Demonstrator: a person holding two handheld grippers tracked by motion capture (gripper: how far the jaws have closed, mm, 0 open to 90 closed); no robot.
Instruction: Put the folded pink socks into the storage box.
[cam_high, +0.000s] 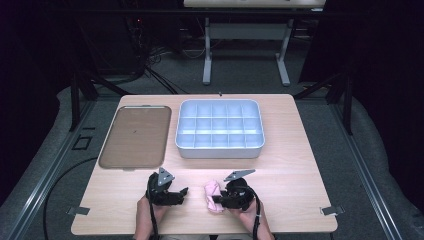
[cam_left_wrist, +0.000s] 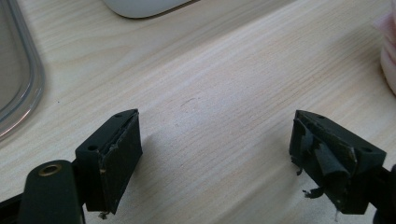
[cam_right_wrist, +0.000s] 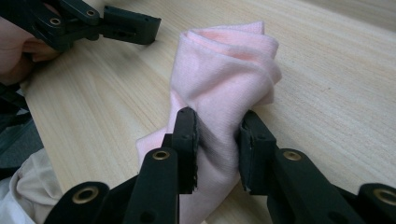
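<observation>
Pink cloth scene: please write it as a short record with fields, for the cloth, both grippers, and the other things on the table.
held item: pink cloth, folded into a bundle, lying on the table
right gripper: jaws shut on the pink cloth
left gripper: jaws open, nothing between them, over bare wood
gap: left gripper beside the cloth, not touching it
divided bin: white, compartments look empty
flat tray: brown, left of the bin, empty

from above our side we look forward and down over the whole table (cam_high: 290, 150). each gripper camera sits low and close, looking along its jaws; all three share the pink cloth (cam_high: 213, 195).
</observation>
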